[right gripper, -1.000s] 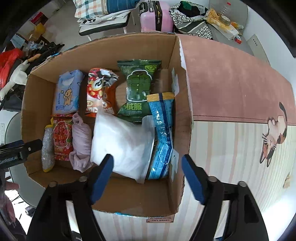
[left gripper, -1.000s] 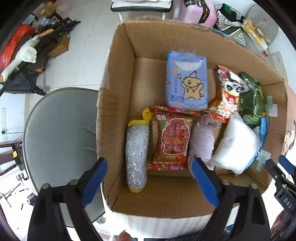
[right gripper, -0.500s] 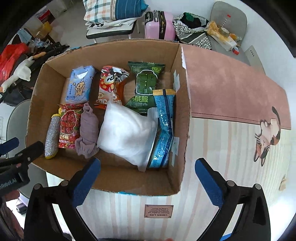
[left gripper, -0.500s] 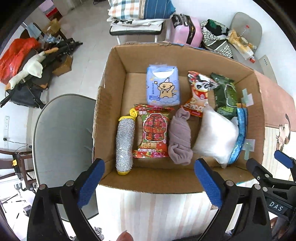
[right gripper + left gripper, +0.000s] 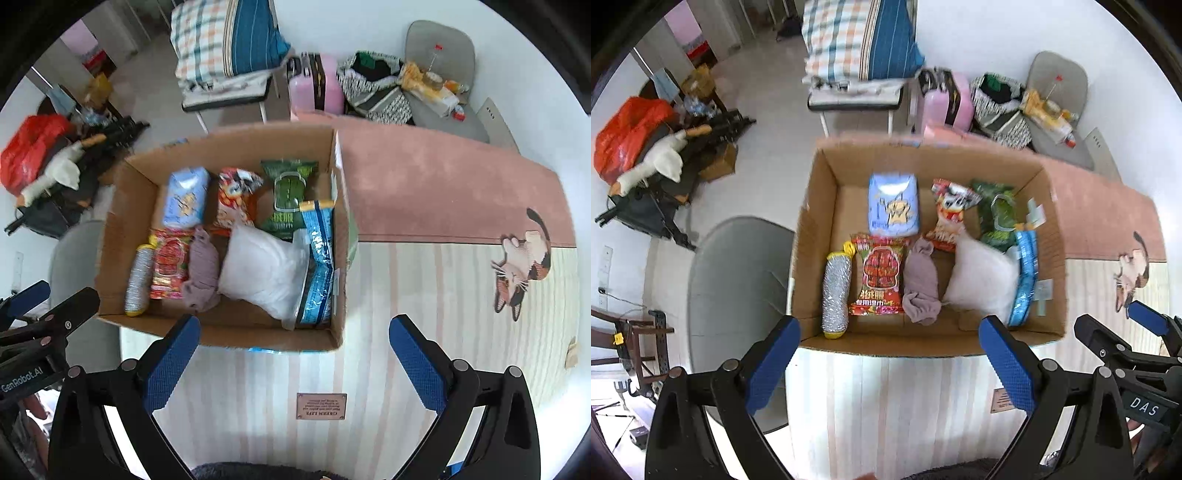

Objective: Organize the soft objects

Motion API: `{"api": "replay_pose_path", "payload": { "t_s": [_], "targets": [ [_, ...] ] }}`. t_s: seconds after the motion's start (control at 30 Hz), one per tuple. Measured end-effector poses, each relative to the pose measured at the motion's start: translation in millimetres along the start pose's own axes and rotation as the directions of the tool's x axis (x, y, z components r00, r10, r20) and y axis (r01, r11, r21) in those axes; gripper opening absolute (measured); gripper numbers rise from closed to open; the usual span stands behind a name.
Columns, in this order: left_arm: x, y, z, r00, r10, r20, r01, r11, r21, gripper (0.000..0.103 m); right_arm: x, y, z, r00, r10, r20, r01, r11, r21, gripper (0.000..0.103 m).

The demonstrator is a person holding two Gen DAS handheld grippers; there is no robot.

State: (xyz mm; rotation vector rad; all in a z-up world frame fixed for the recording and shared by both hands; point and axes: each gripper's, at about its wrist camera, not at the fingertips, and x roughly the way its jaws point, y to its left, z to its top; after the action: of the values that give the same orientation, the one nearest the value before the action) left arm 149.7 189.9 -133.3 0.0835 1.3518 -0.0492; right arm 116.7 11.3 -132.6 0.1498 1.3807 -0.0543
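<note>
Both grippers hang spread and empty above the near edge of a cardboard box (image 5: 812,236) on a striped mat (image 5: 424,314). The left gripper (image 5: 888,354) and right gripper (image 5: 293,350) grasp nothing. The soft objects lie packed inside: silver roll (image 5: 835,291), red packet (image 5: 879,277), mauve cloth (image 5: 921,284), white pouch (image 5: 982,280), blue pack (image 5: 893,210). With everything apparently boxed, the sound move is to pull clear without clipping the rim. Only the right view shows the cat picture (image 5: 521,262); only the left shows the grey chair seat (image 5: 738,295) whole.
</note>
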Motion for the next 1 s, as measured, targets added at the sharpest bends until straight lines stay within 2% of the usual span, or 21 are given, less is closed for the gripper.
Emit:
{"api": "replay_pose_path", "payload": {
  "t_s": [0.2, 0.5, 0.77, 1.0],
  "targets": [
    [-67.7, -6.4, -14.5, 0.993, 0.007, 0.114, -0.006, 1.000, -0.010, 0.099, -73.9, -4.0, -16.8, 0.992, -0.007, 0.130, 0.009, 1.000, -0.015, 0.103],
    [-155.5, -5.9, -31.9, 0.969, -0.006, 0.248, 0.018, 0.999, -0.046, 0.099, -180.8, 4.2, -44.2, 0.953, -0.017, 0.303, 0.034, 0.998, -0.052, 0.103],
    [-194.8, -7.5, -48.6, 0.952, 0.006, 0.305, 0.010, 0.999, -0.049, 0.099, -240.4, 3.2, -66.0, 0.923, -0.022, 0.384, 0.047, 0.997, -0.056, 0.103],
    [-209.4, -10.6, -59.8, 0.941, 0.028, 0.336, -0.010, 0.998, -0.054, 0.099, -263.6, -2.8, -77.0, 0.913, -0.025, 0.408, 0.049, 0.997, -0.051, 0.103]
  ]
}}
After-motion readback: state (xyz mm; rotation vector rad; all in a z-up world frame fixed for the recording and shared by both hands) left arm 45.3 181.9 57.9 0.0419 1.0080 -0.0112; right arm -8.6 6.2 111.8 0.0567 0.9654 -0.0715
